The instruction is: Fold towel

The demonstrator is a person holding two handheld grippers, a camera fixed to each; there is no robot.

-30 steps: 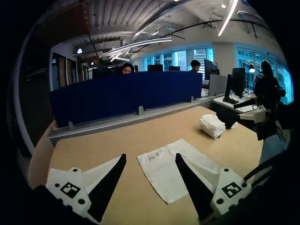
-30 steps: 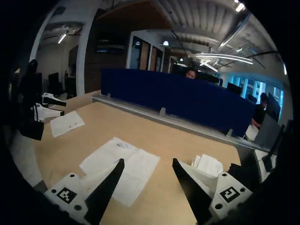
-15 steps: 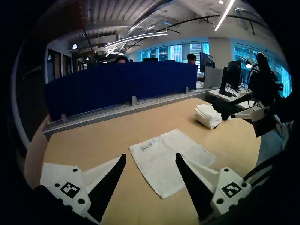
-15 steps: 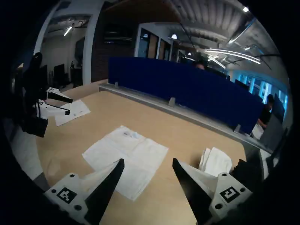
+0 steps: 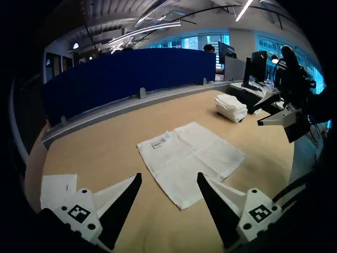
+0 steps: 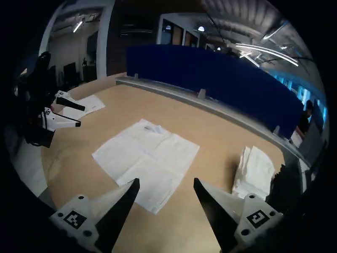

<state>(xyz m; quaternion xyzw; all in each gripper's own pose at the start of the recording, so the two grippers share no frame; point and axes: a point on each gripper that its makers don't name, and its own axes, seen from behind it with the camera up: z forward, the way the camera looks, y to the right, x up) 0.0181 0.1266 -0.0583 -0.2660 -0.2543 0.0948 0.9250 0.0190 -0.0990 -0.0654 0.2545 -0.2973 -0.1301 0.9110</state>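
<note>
A white towel (image 5: pixel 189 155) lies spread flat on the wooden table (image 5: pixel 105 152), a small label near its far edge. My left gripper (image 5: pixel 168 185) hangs open above the towel's near edge, nothing between its fingers. In the right gripper view the same towel (image 6: pixel 147 154) lies ahead of my right gripper (image 6: pixel 165 189), which is also open and empty. The right gripper (image 5: pixel 276 111) shows at the far right of the left gripper view; the left gripper (image 6: pixel 69 113) shows at the left of the right gripper view.
A stack of folded white towels (image 5: pixel 231 107) (image 6: pixel 255 170) sits near one table corner. Another flat white cloth (image 5: pixel 57 189) (image 6: pixel 84 105) lies at the opposite end. A blue divider panel (image 5: pixel 126 76) runs along the table's far side, with monitors (image 5: pixel 257 69) beyond.
Both grippers have risen and tilted down toward the table, so the towel shows more fully and farther ahead. Both stay open. The towel has not moved.
</note>
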